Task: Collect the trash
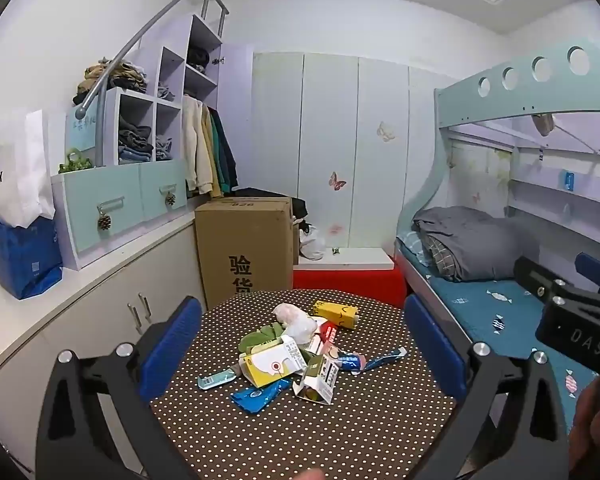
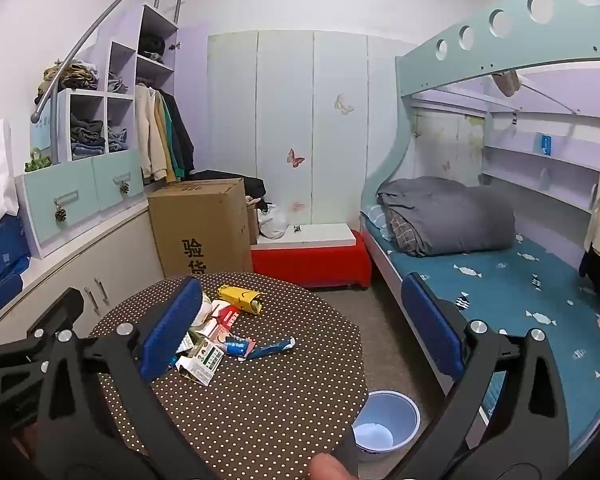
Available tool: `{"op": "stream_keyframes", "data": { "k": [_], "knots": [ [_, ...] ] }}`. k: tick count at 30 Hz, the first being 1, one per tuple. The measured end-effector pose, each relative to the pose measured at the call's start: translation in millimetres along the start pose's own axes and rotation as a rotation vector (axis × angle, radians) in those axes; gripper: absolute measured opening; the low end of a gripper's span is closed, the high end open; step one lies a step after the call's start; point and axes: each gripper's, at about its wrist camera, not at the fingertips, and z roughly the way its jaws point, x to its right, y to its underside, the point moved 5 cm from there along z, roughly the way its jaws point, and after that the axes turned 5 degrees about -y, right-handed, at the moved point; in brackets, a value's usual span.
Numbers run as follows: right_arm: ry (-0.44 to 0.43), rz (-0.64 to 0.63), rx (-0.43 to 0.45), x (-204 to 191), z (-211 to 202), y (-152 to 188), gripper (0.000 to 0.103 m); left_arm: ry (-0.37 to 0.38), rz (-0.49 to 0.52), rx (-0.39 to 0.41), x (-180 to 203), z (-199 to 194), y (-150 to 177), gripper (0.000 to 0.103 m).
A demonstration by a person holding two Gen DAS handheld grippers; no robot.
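Note:
A heap of trash (image 1: 296, 356) lies on a round brown polka-dot table (image 1: 300, 432): a yellow carton (image 1: 336, 314), a white and yellow carton (image 1: 274, 366), blue wrappers (image 1: 256, 394), a crumpled white bag (image 1: 296, 318). The same trash heap (image 2: 228, 336) on the table (image 2: 260, 408) shows in the right wrist view, partly hidden by a blue finger (image 2: 172, 332). My left gripper (image 1: 300, 340) hangs open above the table's near side, level with the heap. My right gripper (image 2: 300, 320) is open too, over the table's right edge. A pale blue bin (image 2: 386, 420) stands on the floor by that edge.
A tall cardboard box (image 1: 244, 248) and a red bench (image 1: 348, 282) stand behind the table. A bunk bed (image 1: 500, 304) with a grey quilt runs along the right. White cabinets (image 1: 100, 304) with shelves of clothes line the left wall. A person's fingertip (image 2: 328, 466) shows at the bottom.

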Motion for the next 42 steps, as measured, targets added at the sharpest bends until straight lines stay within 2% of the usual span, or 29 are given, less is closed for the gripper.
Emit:
{"op": "stream_keyframes", "data": {
  "k": [42],
  "knots": [
    [0.001, 0.005, -0.001, 3.2, 1.5, 2.0, 0.098, 0.045, 0.009, -0.015, 10.7, 6.4, 5.4, 0.099]
  ]
}}
